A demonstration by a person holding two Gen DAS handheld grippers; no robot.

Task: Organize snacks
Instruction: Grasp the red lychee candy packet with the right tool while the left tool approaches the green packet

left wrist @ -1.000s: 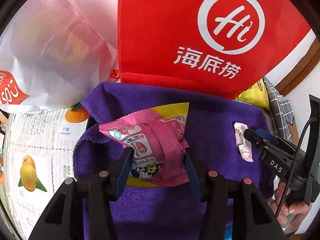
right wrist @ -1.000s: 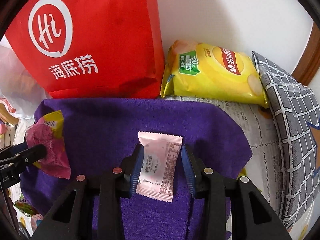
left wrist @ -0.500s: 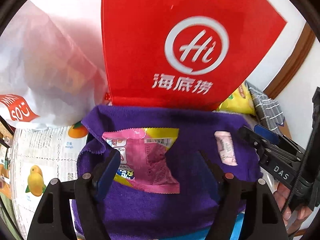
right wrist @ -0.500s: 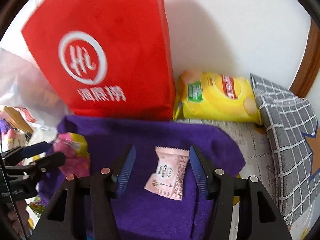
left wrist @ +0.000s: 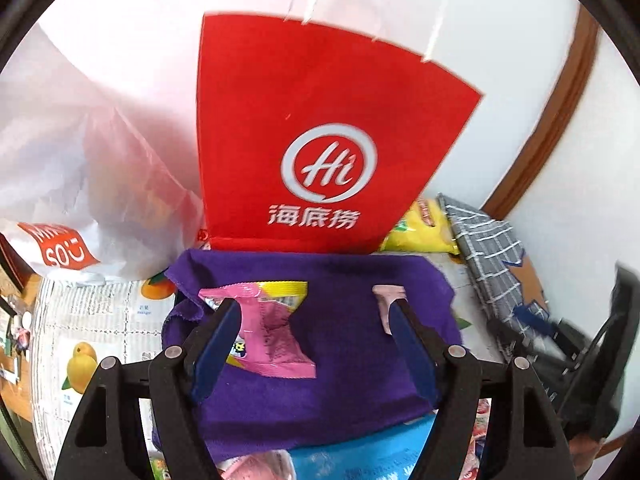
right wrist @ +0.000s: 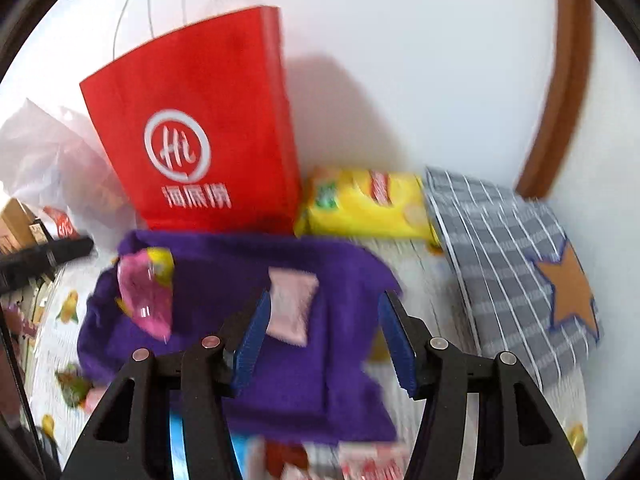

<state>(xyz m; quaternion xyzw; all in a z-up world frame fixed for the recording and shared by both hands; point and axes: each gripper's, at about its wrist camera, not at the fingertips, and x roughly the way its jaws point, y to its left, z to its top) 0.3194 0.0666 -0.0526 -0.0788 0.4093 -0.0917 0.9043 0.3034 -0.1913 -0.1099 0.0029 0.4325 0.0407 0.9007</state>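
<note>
White wall (left wrist: 460, 20) backs a table covered with a fruit-print sheet (left wrist: 92, 320), and a brown wooden trim (left wrist: 560, 112) curves up at the right edge of both views.

At far left a white plastic bag (left wrist: 80, 184) with a red label slumps against the wall. Next to it stands a red paper bag (left wrist: 316, 128) with a white round logo, upright and touching the back edge of a purple towel (left wrist: 344, 312) spread flat on the table. On the towel's left part lies a crumpled pink and yellow snack packet (left wrist: 272, 328); on its right part, well apart from the first, lies a small pale pink packet (right wrist: 290, 306).

Right of the red bag a yellow chip bag (right wrist: 364, 204) rests at the wall, and beyond it sits a grey checked cushion (right wrist: 508, 248) with an orange star.

Left gripper (left wrist: 312, 352) hangs above the towel with its jaws wide, having just been opening; the pink and yellow packet sits apart from both pads, lying free. Right gripper (right wrist: 324, 344) has jaws about half spread, also just opened, with the pale packet loose on the towel ahead of them. This view is blurred. 2 more wrappers show at the near edge, too unclear to name.
</note>
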